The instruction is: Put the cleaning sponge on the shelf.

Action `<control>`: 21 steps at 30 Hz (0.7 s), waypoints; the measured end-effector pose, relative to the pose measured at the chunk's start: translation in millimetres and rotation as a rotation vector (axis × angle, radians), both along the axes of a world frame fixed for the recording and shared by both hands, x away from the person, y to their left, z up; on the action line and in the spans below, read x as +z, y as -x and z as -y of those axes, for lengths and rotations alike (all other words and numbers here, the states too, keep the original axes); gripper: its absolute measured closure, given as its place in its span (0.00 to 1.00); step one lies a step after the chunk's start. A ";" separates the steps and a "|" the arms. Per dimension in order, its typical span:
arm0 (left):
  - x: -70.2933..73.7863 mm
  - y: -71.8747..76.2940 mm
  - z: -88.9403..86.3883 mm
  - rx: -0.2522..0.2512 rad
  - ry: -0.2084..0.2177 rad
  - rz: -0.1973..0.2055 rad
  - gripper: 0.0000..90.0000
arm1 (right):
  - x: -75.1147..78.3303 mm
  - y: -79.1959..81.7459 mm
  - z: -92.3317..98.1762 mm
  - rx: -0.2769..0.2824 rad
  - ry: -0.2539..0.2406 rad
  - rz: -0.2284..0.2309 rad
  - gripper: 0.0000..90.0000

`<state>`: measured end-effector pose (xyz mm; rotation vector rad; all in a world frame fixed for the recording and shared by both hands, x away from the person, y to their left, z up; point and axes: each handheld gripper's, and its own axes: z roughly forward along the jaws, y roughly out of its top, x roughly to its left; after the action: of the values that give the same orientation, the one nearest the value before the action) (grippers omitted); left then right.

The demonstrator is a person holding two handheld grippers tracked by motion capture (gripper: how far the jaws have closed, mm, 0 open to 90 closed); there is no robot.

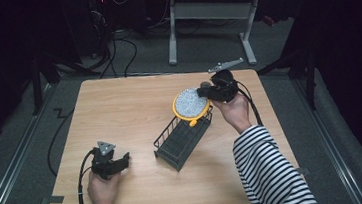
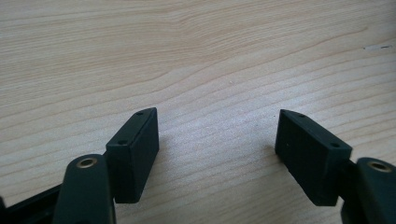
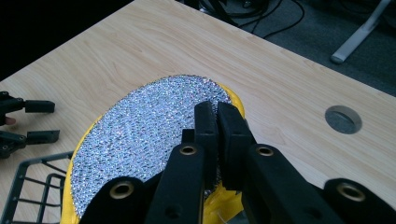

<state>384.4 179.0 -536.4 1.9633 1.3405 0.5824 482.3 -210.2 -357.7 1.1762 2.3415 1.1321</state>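
The round yellow-rimmed scouring pad with a glittering silver face [image 3: 149,135], pinched at its edge by the closed right gripper [image 3: 217,119] above the black wire basket [image 1: 180,142], appears light and flexible, best gripped at the rim; the left gripper [image 2: 217,140] rests wide open.

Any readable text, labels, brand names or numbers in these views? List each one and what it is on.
None can be read. The yellow-rimmed glittery pad held by the right gripper, the black wire rack, the left gripper and the wooden table carry no print, label or number. The things on the floor behind the table are too dark and small to tell.
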 end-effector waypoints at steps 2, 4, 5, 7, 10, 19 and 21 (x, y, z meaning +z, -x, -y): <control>0.0 0.0 0.0 0.000 0.000 0.000 0.35 | -2.0 -2.2 -4.3 0.000 -0.002 -0.005 0.98; 0.0 0.0 0.0 0.000 0.000 0.000 0.34 | -4.7 -4.3 -7.5 0.000 0.005 -0.010 0.98; 0.0 0.0 0.0 0.000 0.000 0.000 0.35 | -6.1 -5.2 -9.2 0.000 0.005 -0.014 0.98; 0.0 0.0 0.0 0.000 0.000 0.000 0.34 | -9.2 -7.1 -12.2 0.001 0.002 -0.016 0.98; 0.0 0.0 0.1 0.000 -0.001 0.000 0.34 | -14.2 -10.2 -16.6 -0.001 0.000 -0.026 0.98; 0.0 0.1 0.1 0.000 -0.001 0.000 0.34 | -24.6 -11.3 -31.8 0.010 0.069 -0.017 0.97; 0.0 0.1 0.1 -0.001 -0.002 0.000 0.34 | -27.8 -11.9 -33.1 0.011 0.077 -0.027 0.97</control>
<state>384.3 178.8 -536.4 1.9651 1.3394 0.5837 494.2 -177.1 -385.5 1.1596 2.3917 1.0258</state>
